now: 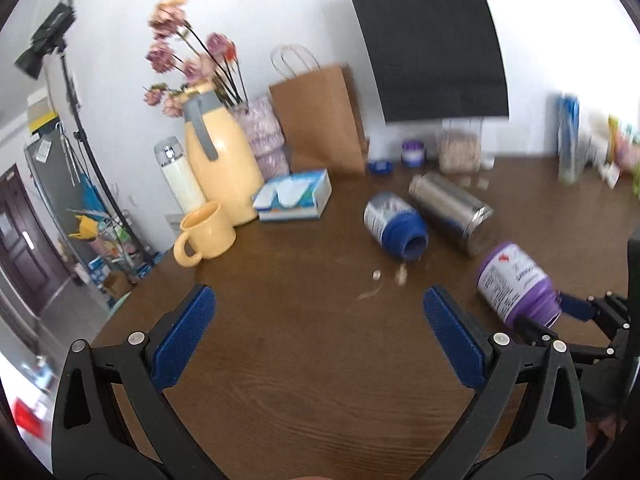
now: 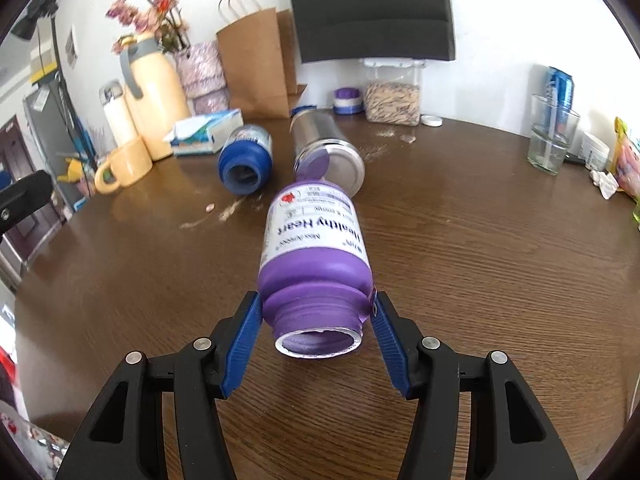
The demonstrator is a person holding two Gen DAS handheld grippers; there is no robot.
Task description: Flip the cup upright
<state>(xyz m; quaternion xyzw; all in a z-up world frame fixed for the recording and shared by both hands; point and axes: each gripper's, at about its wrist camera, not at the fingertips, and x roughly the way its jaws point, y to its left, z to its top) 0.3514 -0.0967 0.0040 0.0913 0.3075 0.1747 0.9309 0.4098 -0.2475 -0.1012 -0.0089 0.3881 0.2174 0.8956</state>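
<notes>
A purple bottle [image 2: 314, 248] with a white label lies on its side, its open mouth facing the right wrist camera. My right gripper [image 2: 316, 312] is shut on its neck, one blue pad on each side. The bottle also shows in the left wrist view [image 1: 516, 284] at the right, with the right gripper [image 1: 560, 312] behind it. My left gripper [image 1: 320, 312] is open and empty above the bare brown table [image 1: 300, 360]. A blue bottle [image 2: 245, 158] and a steel cup [image 2: 326, 152] lie on their sides further back.
A yellow mug [image 1: 206, 234], a yellow jug [image 1: 218, 160], a white flask [image 1: 178, 174], a tissue box [image 1: 296, 196] and a paper bag [image 1: 320, 120] stand at the back left. Crumbs [image 1: 384, 280] lie mid-table. A drinking glass [image 2: 552, 136] stands at the right.
</notes>
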